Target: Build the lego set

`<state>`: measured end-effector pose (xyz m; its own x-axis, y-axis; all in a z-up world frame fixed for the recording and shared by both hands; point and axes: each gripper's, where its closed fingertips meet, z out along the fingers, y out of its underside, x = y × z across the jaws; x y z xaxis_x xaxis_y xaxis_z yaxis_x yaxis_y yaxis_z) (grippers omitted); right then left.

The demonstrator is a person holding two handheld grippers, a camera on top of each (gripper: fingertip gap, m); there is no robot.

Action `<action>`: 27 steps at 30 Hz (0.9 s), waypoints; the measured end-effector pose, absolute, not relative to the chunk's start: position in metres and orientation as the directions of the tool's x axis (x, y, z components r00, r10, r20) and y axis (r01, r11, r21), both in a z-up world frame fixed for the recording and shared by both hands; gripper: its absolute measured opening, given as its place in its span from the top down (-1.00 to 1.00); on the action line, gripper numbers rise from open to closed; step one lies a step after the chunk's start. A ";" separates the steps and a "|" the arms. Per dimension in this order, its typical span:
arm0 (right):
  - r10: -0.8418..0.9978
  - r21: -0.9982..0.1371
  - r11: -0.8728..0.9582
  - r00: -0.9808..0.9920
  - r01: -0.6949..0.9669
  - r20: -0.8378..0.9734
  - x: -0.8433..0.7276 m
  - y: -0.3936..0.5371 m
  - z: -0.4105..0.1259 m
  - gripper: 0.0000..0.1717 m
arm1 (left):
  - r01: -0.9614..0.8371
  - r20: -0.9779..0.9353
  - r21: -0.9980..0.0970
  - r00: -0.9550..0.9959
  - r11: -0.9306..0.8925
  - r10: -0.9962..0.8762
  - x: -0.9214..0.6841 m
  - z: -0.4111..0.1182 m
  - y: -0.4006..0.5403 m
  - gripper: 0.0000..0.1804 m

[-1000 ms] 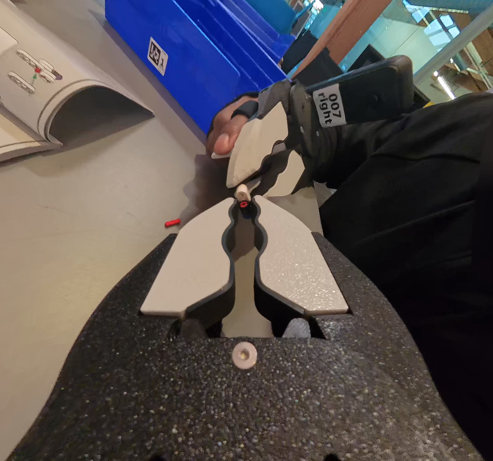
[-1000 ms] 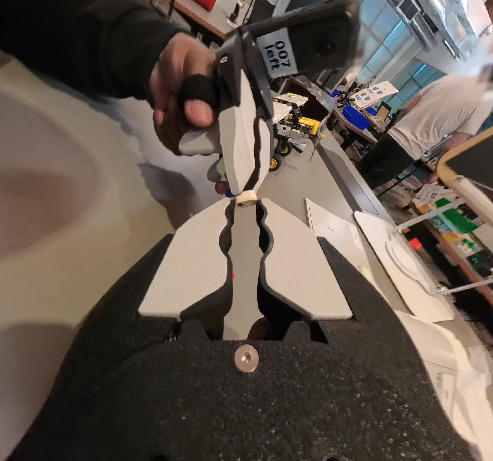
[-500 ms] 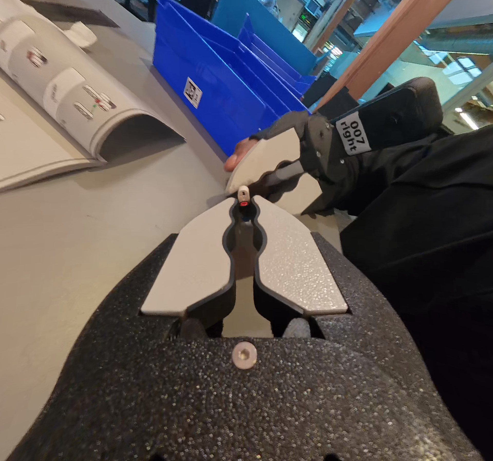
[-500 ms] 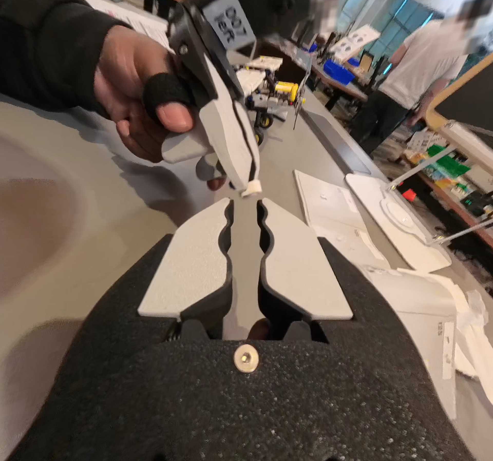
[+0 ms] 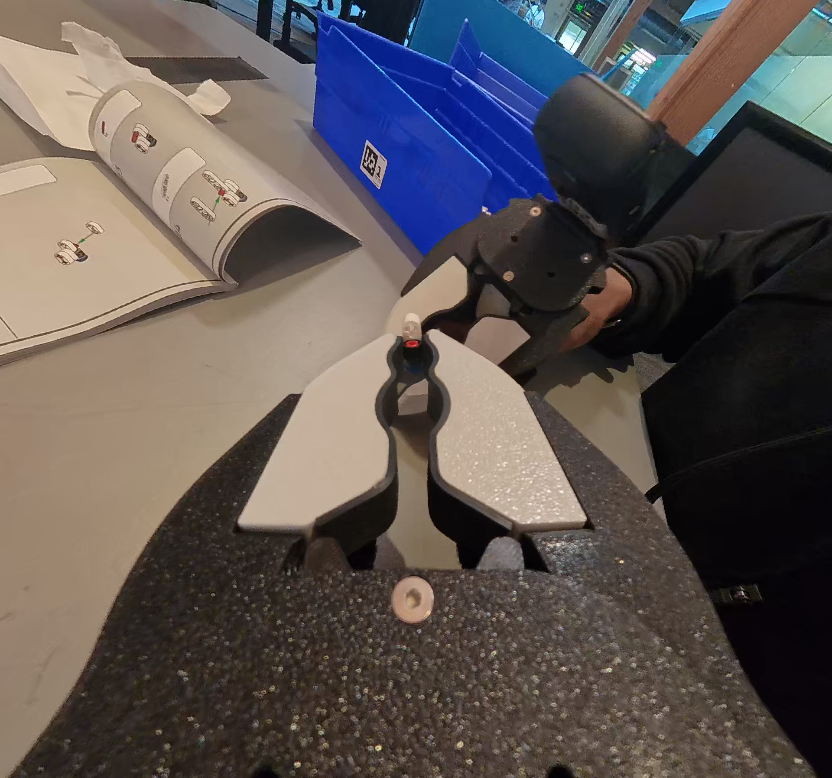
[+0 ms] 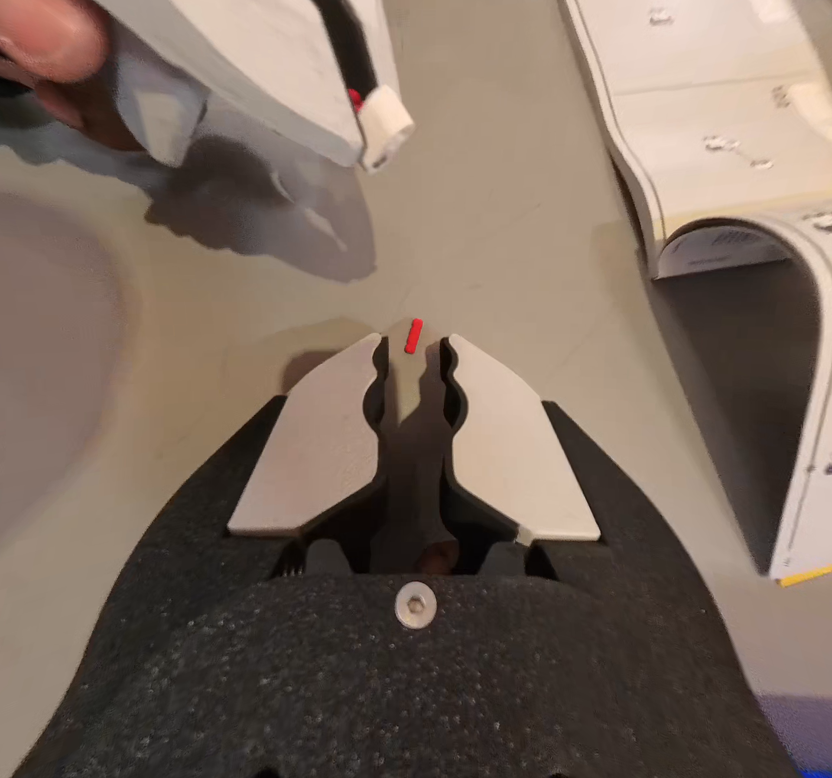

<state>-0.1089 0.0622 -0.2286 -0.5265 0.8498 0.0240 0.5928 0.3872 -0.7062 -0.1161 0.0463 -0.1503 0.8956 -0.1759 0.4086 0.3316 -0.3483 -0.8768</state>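
Note:
My left gripper (image 5: 412, 338) is shut on a small assembly: a white piece (image 5: 410, 324) sticks out past the tips, with a red pin end (image 5: 410, 343) and a dark part behind it between the pads. The right wrist view shows the same white piece (image 6: 386, 126) at that gripper's tip, above the table. My right gripper (image 6: 414, 342) is open and points down at the grey table (image 6: 495, 225). A small red pin (image 6: 413, 336) lies on the table between its fingertips, and neither pad touches it. In the left wrist view its finger (image 5: 439, 288) is just behind the white piece.
An open instruction booklet (image 5: 135, 216) lies on the table to the left; it shows at the right in the right wrist view (image 6: 675, 104). Blue bins (image 5: 405, 140) stand at the back. A person's hand and black sleeve (image 5: 720, 270) hold the right gripper. Spacing between my two grippers at the tips: around 8 centimeters.
My right gripper drew back from the white piece, tipped down toward the table and opened wider; the red pin now lies between its tips. My left gripper kept its hold.

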 end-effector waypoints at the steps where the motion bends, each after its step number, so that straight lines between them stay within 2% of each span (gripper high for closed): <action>1: 0.852 -0.696 0.381 -0.523 0.609 0.009 -0.109 0.063 -0.231 0.75 | 0.330 0.408 -0.876 0.895 -0.352 -0.177 -0.115 -0.151 0.046 0.92; 6: 0.860 -0.684 0.377 -0.510 0.624 0.008 -0.115 0.061 -0.233 0.75 | 0.315 0.395 -0.874 0.904 -0.369 -0.164 -0.114 -0.156 0.048 0.92; 8: 0.858 -0.684 0.384 -0.513 0.620 0.018 -0.116 0.059 -0.233 0.81 | 0.308 0.386 -0.877 0.909 -0.369 -0.160 -0.114 -0.157 0.048 0.92; 9: 0.855 -0.683 0.391 -0.519 0.617 0.020 -0.116 0.058 -0.233 0.94 | 0.307 0.384 -0.877 0.910 -0.369 -0.156 -0.114 -0.157 0.048 0.92; 14: 0.810 -0.692 0.441 -0.585 0.572 0.033 -0.111 0.055 -0.232 0.96 | 0.296 0.371 -0.872 0.919 -0.391 -0.132 -0.117 -0.164 0.048 0.92; 19: 0.777 -0.802 0.440 -0.619 0.404 0.115 -0.117 0.059 -0.208 0.96 | 0.207 0.303 -0.853 0.944 -0.479 -0.133 -0.114 -0.180 0.045 0.92; 22: 0.728 -0.853 0.473 -0.643 0.220 0.238 -0.118 0.057 -0.190 0.96 | 0.236 0.352 -0.840 0.922 -0.490 -0.160 -0.107 -0.180 0.045 0.92; 27: 0.623 -0.768 0.640 -0.572 -0.020 0.534 -0.115 0.054 -0.178 0.96 | 0.343 0.481 -0.817 0.849 -0.464 -0.220 -0.101 -0.169 0.044 0.92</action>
